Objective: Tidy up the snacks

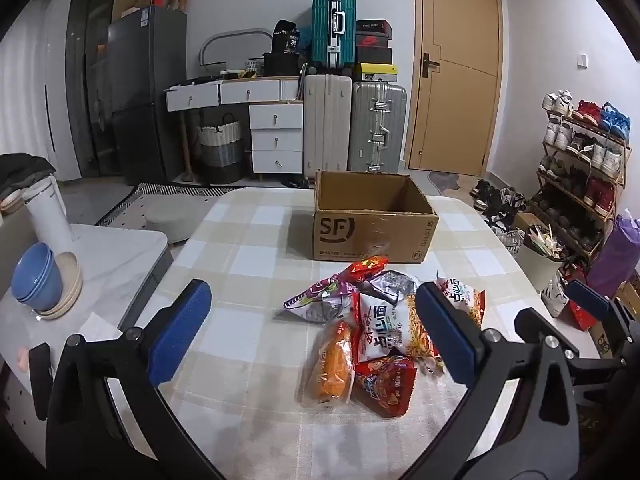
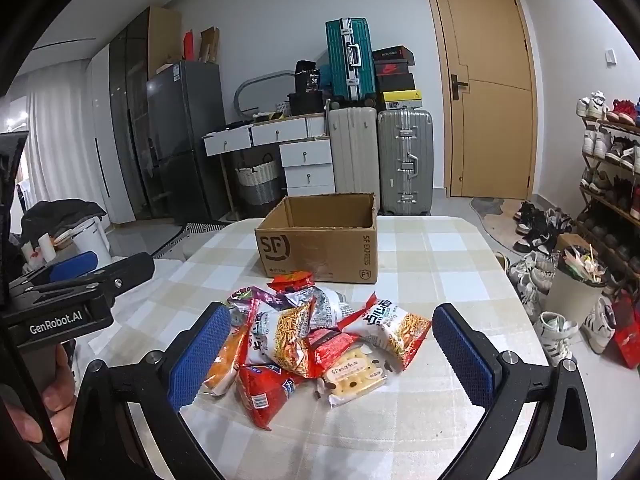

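A pile of snack packets point(image 1: 368, 332) lies on the checked tablecloth point(image 1: 248, 264); in the right wrist view the pile point(image 2: 316, 340) holds noodle-snack bags, red packets, an orange packet point(image 2: 226, 356) and a pale biscuit pack point(image 2: 354, 372). An open, empty-looking cardboard box point(image 1: 372, 216) marked SF stands behind the pile point(image 2: 320, 240). My left gripper point(image 1: 312, 320) is open and empty, above the table to the left of the pile. My right gripper point(image 2: 332, 344) is open and empty, its jaws wide on either side of the pile.
A side table point(image 1: 116, 256) at the left holds blue bowls point(image 1: 36, 280) and a white kettle point(image 1: 46, 212). Suitcases point(image 1: 352, 132), drawers and a fridge stand at the back wall. A shoe rack point(image 1: 580, 164), loose shoes and a bin are right of the table.
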`<state>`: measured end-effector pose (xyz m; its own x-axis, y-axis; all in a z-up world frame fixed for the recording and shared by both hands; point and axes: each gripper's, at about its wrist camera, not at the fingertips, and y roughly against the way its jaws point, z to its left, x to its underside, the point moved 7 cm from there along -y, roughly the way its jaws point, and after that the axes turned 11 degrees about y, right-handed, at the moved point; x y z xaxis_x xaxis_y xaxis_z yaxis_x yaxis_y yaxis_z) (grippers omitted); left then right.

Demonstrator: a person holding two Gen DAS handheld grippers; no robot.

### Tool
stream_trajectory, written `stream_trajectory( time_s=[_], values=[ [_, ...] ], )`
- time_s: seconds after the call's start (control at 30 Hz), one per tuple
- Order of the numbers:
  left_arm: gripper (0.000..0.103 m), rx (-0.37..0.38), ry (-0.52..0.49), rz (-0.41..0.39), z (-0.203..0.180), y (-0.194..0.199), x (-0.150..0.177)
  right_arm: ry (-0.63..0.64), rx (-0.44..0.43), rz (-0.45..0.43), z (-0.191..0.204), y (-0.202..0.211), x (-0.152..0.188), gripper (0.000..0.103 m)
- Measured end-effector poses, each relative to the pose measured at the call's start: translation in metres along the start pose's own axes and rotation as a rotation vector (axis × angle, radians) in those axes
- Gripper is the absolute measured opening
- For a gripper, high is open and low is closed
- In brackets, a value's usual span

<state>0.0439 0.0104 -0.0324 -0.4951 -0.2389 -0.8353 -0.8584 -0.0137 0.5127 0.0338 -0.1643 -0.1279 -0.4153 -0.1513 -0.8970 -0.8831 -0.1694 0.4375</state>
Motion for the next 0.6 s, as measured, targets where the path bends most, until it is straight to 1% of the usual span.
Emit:
stream_trajectory(
  time_s=[0.2, 0.33, 0.6],
  values=[
    [0.102, 0.005, -0.001, 0.008, -0.0011, -0.0034, 0.0023, 0.013, 0.015, 0.0, 0.0012, 0.002, -0.0014, 0.103],
    [0.102, 0.019, 0.016, 0.017, 0.0002, -0.0045, 0.0045, 0.017, 0.02, 0.001, 0.0026, 0.002, -0.0012, 0.103],
    [0.102, 0.021, 0.017, 0.018, 0.0015, -0.005, 0.0061, 0.0, 0.006, -0.001, -0.0003, -0.0007, 0.0004, 0.103]
  ],
)
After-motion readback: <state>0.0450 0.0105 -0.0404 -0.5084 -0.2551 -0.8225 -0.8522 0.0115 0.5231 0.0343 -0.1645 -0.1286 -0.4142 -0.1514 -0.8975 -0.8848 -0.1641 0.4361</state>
